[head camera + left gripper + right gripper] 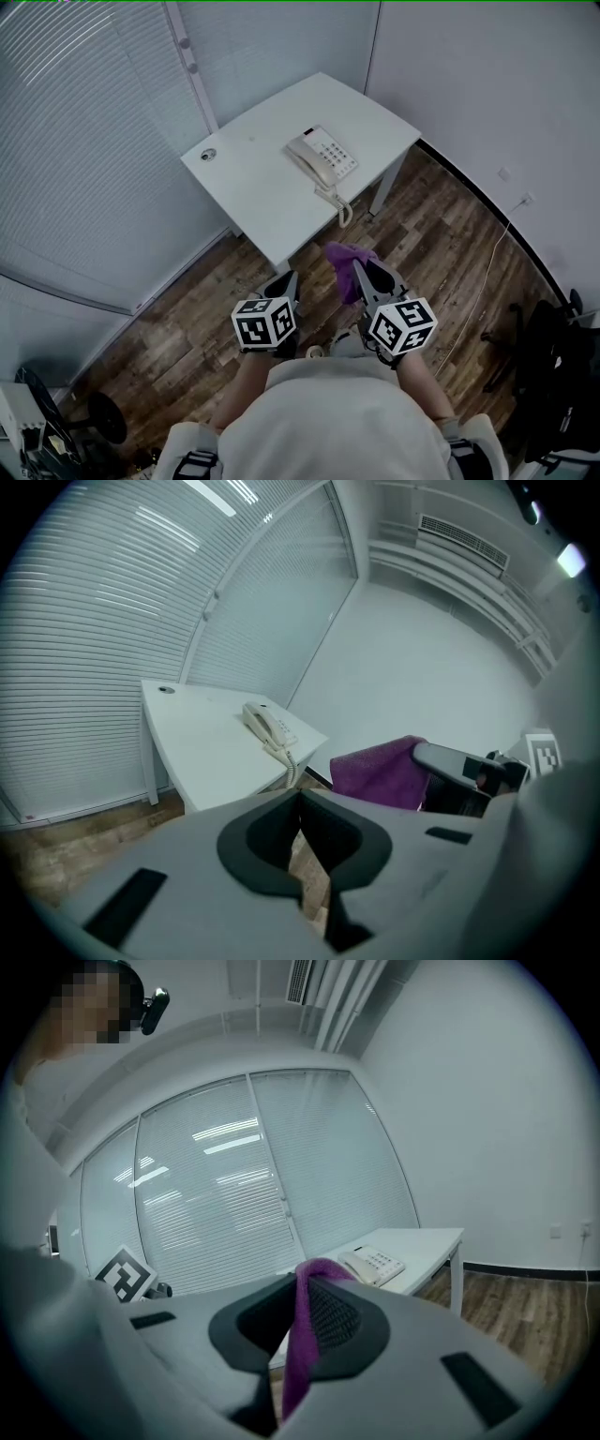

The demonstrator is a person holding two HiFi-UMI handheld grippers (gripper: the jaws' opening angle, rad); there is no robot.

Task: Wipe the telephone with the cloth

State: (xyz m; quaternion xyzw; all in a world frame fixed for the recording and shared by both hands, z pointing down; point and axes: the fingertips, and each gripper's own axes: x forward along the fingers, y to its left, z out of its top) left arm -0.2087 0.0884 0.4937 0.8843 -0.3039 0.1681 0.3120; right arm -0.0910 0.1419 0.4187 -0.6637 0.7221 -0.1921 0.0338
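Observation:
A cream telephone (322, 157) with a coiled cord lies on the white table (253, 178), well ahead of both grippers. It also shows in the left gripper view as the telephone (268, 728) and in the right gripper view as the telephone (373, 1265). My right gripper (364, 272) is shut on a purple cloth (346, 258), which hangs between its jaws; the cloth (302, 1344) runs down the jaw gap, and the cloth (380, 772) shows at the right. My left gripper (286, 281) is shut and holds nothing. Both hover above the floor, short of the table's near edge.
A small round grommet (207, 154) sits at the table's left corner. Window blinds (84, 141) line the left wall. A white cable (483, 281) trails across the wood floor at right, near a dark chair (553, 375). A fan (52, 422) stands at lower left.

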